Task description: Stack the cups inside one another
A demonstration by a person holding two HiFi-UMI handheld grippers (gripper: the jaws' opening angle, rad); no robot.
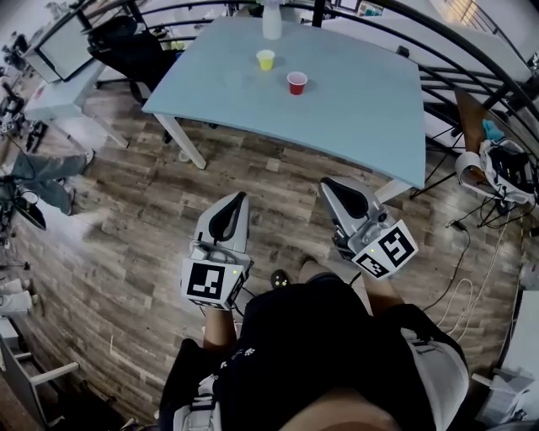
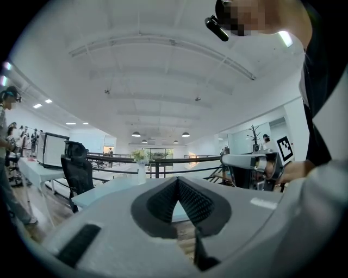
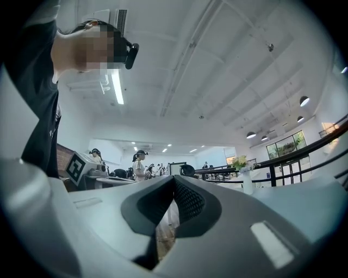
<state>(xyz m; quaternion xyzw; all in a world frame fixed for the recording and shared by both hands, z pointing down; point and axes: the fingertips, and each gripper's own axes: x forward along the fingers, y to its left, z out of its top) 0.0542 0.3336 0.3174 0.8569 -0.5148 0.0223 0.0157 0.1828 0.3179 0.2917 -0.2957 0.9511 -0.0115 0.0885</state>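
Near the far middle of the light blue table (image 1: 354, 109) stand a yellow cup (image 1: 265, 59) and a red cup (image 1: 296, 82), close together and upright, each on its own. My left gripper (image 1: 238, 200) and right gripper (image 1: 330, 183) hover side by side over the wooden floor, short of the table's near edge, both pointing towards it. Each is shut with nothing between its pads. In the left gripper view the left gripper (image 2: 176, 182) has its pads meeting at the tip, with the right gripper (image 2: 253, 163) beside it. The right gripper (image 3: 174, 182) looks the same in the right gripper view.
A white vase (image 1: 271, 21) stands at the table's far edge. A black office chair (image 1: 126, 46) and a white desk (image 1: 63, 93) are at the left. A black railing (image 1: 472, 76) curves round the right, with cables (image 1: 472, 236) and gear on the floor there. Someone's legs (image 1: 42, 172) show far left.
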